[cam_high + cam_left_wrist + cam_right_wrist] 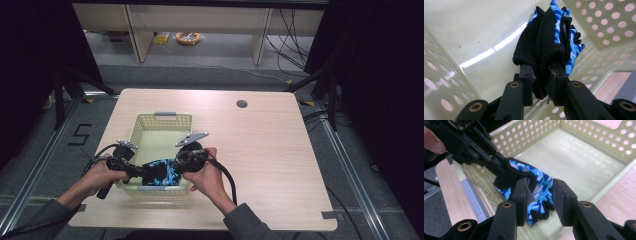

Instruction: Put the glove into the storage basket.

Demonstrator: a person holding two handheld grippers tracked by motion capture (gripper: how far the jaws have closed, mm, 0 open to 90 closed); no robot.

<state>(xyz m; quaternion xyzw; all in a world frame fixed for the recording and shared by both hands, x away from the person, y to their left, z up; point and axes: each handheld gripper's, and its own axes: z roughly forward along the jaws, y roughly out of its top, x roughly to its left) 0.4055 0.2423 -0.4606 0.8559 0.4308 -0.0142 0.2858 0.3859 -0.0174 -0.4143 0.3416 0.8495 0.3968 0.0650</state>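
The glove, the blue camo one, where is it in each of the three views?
High view: glove low and left of centre, over the basket's near end, between the two tools.
Left gripper view: glove centre to top, pinched in that tool's jaws.
Right gripper view: glove centre, between that tool's open jaws, its far end held by the other tool.
Shared landmark: the perforated basket.

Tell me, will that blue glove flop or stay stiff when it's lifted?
Probably floppy: the glove bunches into folds where the left gripper pinches it, and its fingers dangle. It likely weighs little, hanging from one pinch. The fabric looks grippy, so it probably won't slip.
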